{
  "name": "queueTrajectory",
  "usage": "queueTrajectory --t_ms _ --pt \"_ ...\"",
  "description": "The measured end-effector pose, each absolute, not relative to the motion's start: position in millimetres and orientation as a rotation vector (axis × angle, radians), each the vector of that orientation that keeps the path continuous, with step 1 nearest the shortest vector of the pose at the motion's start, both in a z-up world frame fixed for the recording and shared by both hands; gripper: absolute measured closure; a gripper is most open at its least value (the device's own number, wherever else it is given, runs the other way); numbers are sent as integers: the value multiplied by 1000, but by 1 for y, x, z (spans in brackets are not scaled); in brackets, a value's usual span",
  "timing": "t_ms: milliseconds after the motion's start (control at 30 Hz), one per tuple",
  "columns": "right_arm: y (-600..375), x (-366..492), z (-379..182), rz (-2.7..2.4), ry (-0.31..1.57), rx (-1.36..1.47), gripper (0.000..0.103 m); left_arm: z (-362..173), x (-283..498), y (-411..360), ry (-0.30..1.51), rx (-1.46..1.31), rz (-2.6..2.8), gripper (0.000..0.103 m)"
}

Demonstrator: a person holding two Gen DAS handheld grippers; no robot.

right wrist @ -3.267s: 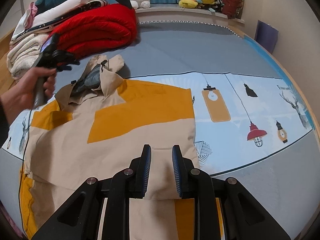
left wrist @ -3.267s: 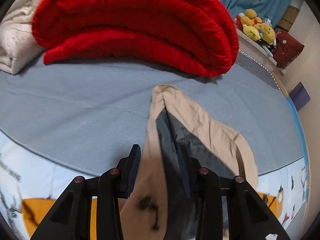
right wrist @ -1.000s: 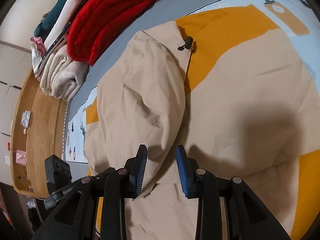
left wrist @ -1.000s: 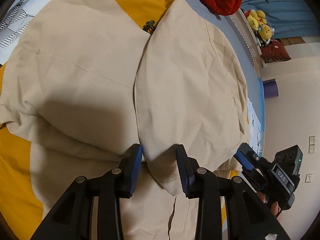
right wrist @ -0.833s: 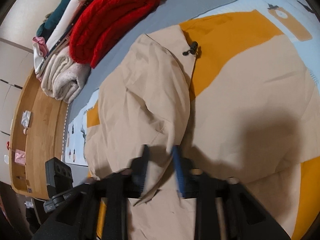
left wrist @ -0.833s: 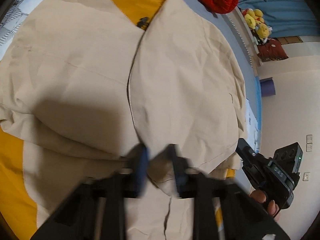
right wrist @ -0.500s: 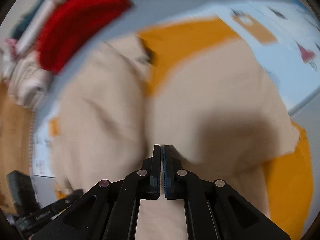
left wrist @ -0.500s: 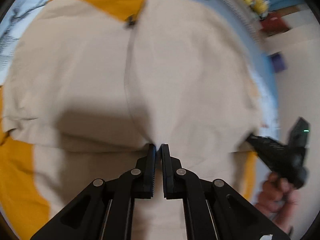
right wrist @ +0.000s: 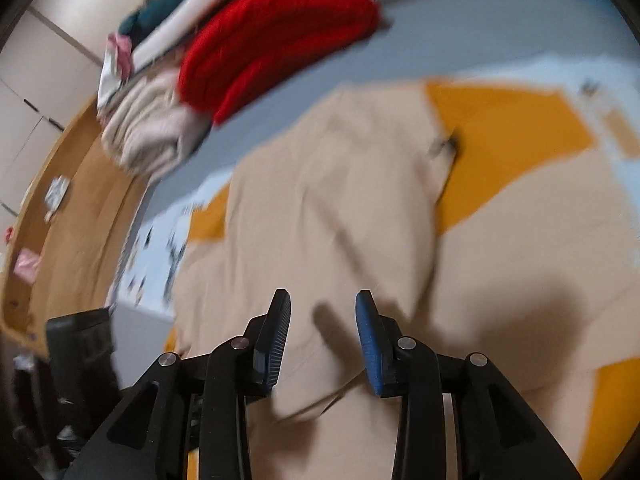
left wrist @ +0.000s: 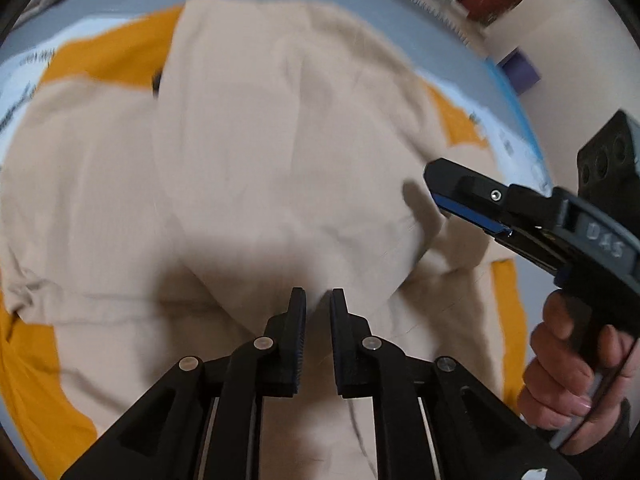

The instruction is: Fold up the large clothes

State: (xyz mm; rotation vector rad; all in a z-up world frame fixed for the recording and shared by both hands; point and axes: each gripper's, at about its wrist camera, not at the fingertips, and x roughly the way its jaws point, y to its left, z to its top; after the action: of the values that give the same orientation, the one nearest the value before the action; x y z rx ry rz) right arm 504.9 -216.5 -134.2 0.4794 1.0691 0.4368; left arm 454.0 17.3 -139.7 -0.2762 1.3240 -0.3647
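The beige and orange jacket (left wrist: 280,160) lies spread on the bed (right wrist: 500,36), with beige panels folded over one another across its middle. Orange sections show at the upper left, at the far right edge and along the lower left in the left wrist view. A small dark toggle (right wrist: 450,145) sits at the edge of the upper fold.

The left gripper (left wrist: 318,304) points steeply down at the jacket. Its fingers (left wrist: 298,320) stand narrowly apart and are opening. Beige cloth lies below the gap; no cloth is pressed between the pads.

The right gripper (right wrist: 323,308) also points down over the jacket. Its fingers (right wrist: 368,340) stand at a moderate gap and are opening. A folded fabric edge lies beneath them, and nothing is clamped. In the left wrist view this same gripper appears at the right, just above the jacket's right edge, held by the right hand (left wrist: 576,376).

A red blanket (right wrist: 276,36) lies folded at the far side of the bed, beside a stack of pale folded textiles (right wrist: 152,128). A wooden floor (right wrist: 76,216) borders the bed. Both views are motion-blurred.
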Motion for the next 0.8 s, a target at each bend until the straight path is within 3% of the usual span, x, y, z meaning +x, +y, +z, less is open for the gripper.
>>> queueTrajectory --t_ms 200,467,533,633,800 --pt "-216 509 -180 291 1280 439 68 -153 459 24 1413 -289 -352 91" --pt "-208 503 -129 314 1085 346 67 -124 470 50 1299 -344 -335 91" --pt "-199 505 -132 358 1108 320 66 -124 470 59 1283 -352 -307 91" --pt "-199 506 -168 293 1287 298 65 -119 471 69 1256 -358 -283 91" --pt "-216 502 -147 277 1195 330 65 -96 473 85 1161 -324 -243 91"
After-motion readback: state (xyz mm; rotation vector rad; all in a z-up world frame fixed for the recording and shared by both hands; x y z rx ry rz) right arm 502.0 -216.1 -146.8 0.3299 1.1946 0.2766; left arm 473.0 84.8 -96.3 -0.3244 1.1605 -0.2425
